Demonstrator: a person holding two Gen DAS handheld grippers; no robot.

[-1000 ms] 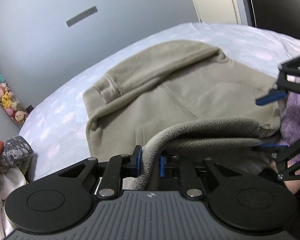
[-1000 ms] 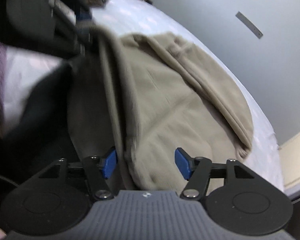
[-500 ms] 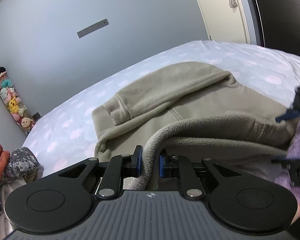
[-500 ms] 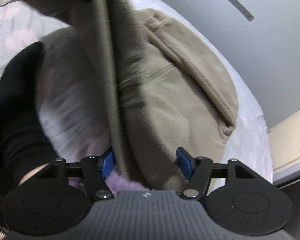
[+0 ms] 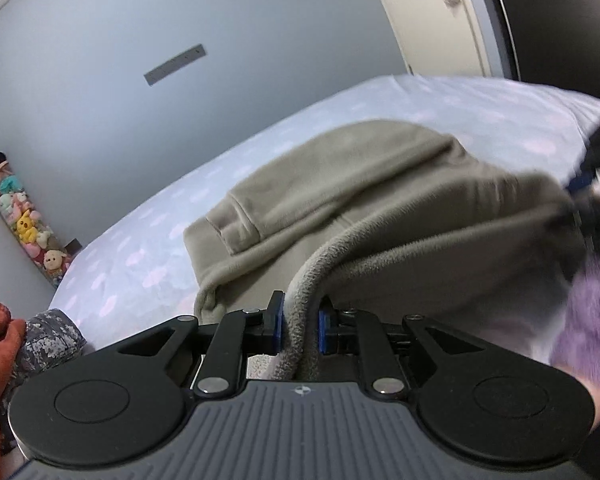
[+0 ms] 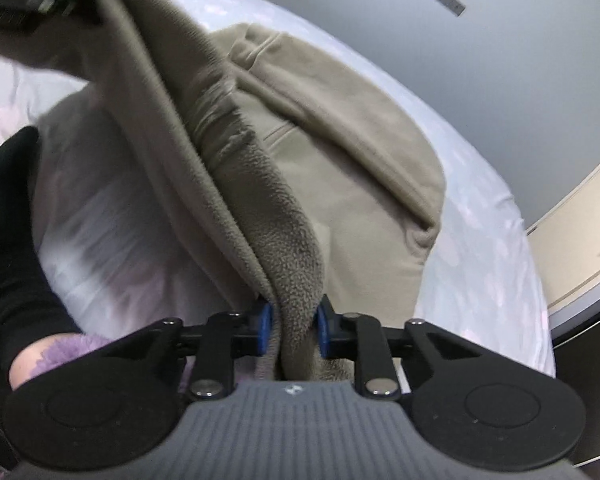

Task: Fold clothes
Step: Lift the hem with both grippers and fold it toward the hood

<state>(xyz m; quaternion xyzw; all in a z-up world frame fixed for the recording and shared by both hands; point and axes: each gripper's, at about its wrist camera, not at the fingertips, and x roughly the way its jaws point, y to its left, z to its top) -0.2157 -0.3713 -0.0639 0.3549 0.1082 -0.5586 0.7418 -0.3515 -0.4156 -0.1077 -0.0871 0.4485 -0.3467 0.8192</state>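
Both claws are clamped on the near hem of the beige fleece hoodie (image 5: 380,184): left claw (image 5: 299,328) pinching one end of the edge, right claw (image 6: 291,330) pinching the other, so the hem hangs lifted and stretched between them; ahead of the claws the rest of the hoodie lies flat on the bed (image 5: 148,248) with a sleeve (image 5: 300,184) already laid across the body. Looks like mid-fold to me; hem isn't laid down, so the bottom-over-top fold is what's left.
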